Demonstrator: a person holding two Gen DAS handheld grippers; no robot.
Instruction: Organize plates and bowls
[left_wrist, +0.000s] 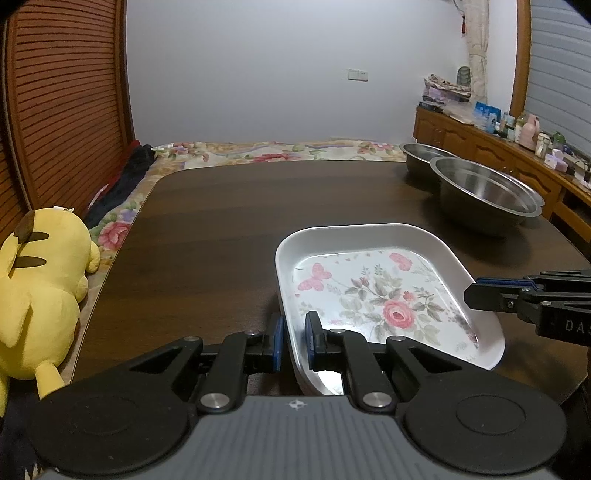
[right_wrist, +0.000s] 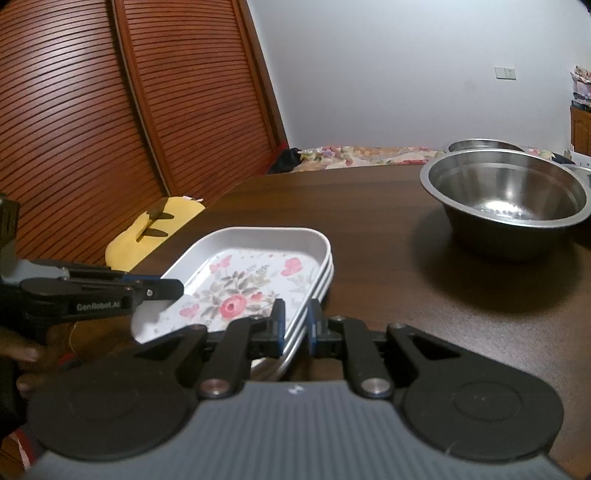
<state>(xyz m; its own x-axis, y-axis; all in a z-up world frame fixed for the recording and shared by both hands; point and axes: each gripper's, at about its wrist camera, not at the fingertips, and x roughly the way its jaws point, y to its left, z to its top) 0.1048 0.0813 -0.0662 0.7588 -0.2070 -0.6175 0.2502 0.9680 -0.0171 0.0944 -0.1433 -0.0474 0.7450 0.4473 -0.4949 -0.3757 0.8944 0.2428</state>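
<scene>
Plates (right_wrist: 255, 280) sit stacked on the tabletop (left_wrist: 221, 221), both my tools clamping their rims; steel bowls (right_wrist: 506, 206) remain separate, unnested.

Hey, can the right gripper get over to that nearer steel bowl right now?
Probably not yet: the right gripper is shut on the floral plates. The table between it and the nearer steel bowl looks free once it lets go.

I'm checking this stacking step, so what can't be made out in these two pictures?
- Plate stack, both views: near end hidden behind the gripper bodies.
- Far metal bowl, right view: hidden by the near bowl.
- Third rim, right view: cut off by the edge.
</scene>
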